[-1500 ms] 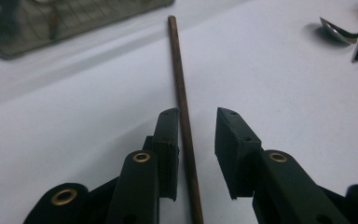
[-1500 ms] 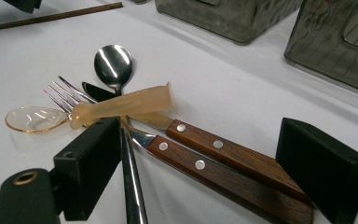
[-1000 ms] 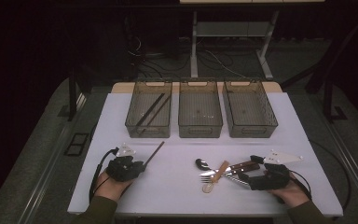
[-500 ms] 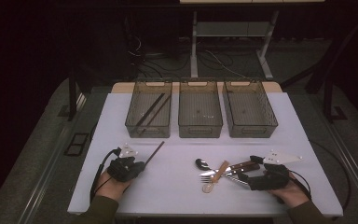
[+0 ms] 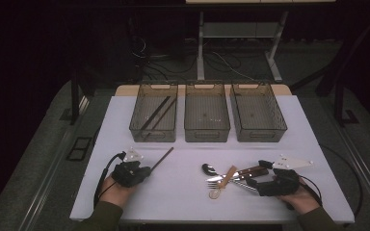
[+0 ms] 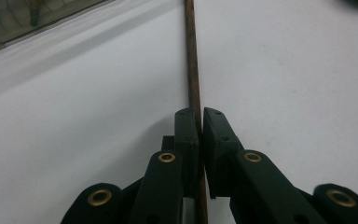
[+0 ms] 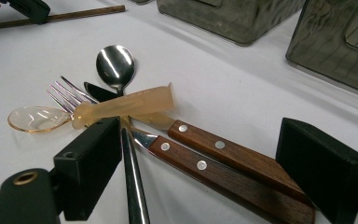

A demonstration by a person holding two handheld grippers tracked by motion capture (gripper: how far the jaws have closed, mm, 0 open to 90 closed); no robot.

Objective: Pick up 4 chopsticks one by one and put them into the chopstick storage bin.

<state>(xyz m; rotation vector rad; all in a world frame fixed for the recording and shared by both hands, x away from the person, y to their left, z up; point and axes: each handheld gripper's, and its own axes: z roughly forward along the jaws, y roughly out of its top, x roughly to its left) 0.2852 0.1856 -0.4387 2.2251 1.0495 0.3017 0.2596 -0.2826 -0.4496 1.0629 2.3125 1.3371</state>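
High view: a white rectangular table [image 5: 183, 202] carries three smoked-plastic bins in a row at its far edge. The left bin [image 5: 154, 113] holds two dark sticks lying diagonally; the middle bin [image 5: 206, 113] and the right bin [image 5: 257, 113] sit beside it. Near of the left bin, the left gripper [image 5: 147, 170] rests low on the table with a thin dark-brown wooden chopstick [image 5: 164, 157] running from its tips diagonally toward that bin. To the right of the chopstick lies a small heap of cutlery: a steel spoon [image 5: 207, 169], a translucent amber plastic spoon [image 5: 224, 180], and wood-handled steel pieces [image 5: 248, 172]. The right gripper [image 5: 256, 175] sits at the heap's right end.

Left gripper view: the two black jaws have just been closing and now stand pressed on the chopstick [image 6: 194, 79], which passes between the pads and runs straight ahead over the table. A corner of the left bin [image 6: 23, 18] lies up left of the stick.

Right gripper view: the right gripper [image 7: 200, 154] has its jaws spread wide, straddling the wooden handles [image 7: 223, 161]. Beyond them lie the amber spoon [image 7: 121, 108], the steel spoon [image 7: 115, 63] and fork tines [image 7: 67, 95]. The chopstick [image 7: 79, 15] shows far up left.
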